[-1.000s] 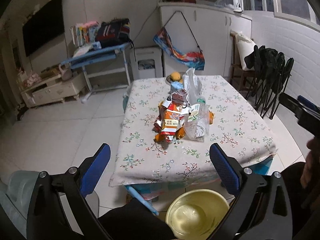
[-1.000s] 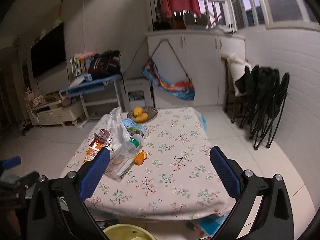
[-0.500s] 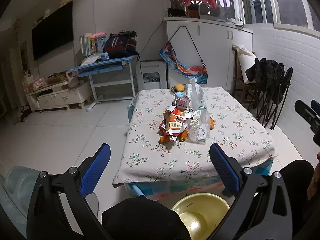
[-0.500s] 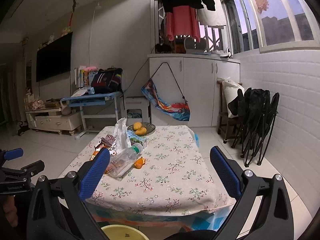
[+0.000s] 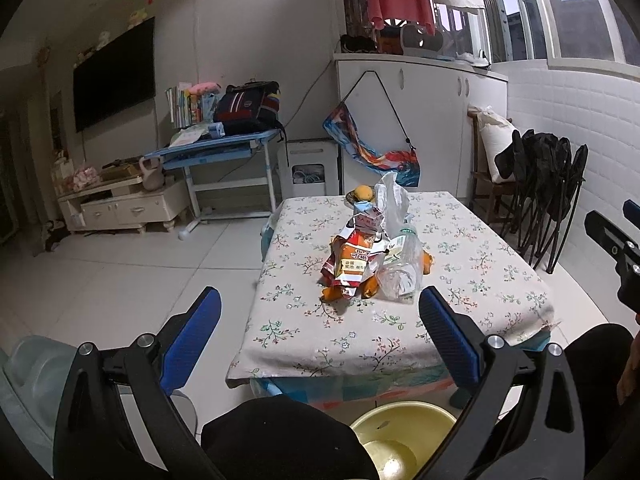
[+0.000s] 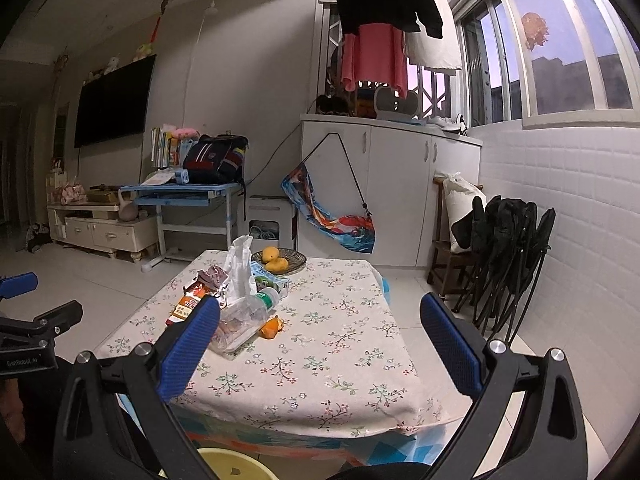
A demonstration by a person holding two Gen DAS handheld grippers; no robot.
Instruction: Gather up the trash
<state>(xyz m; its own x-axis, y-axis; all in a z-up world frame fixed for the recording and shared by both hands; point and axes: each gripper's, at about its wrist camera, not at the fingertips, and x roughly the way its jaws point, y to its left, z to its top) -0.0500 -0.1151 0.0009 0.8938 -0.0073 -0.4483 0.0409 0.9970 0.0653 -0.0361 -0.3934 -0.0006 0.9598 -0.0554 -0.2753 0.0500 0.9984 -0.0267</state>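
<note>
Lying ahead on table, trash pile, both hand-held grippers wide, empty.

Trash pile on floral table, tongs agape

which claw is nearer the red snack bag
Left, though only slightly. The left claw hangs open just short of the snack bag, facing it. The right claw sits open further right.

- Left gripper: black angular frame, blue ribbed pads inside each finger, silver screws behind them.
- Right gripper: same black frame, blue pads, silver screws.
- Black trousers below the grippers.
</note>
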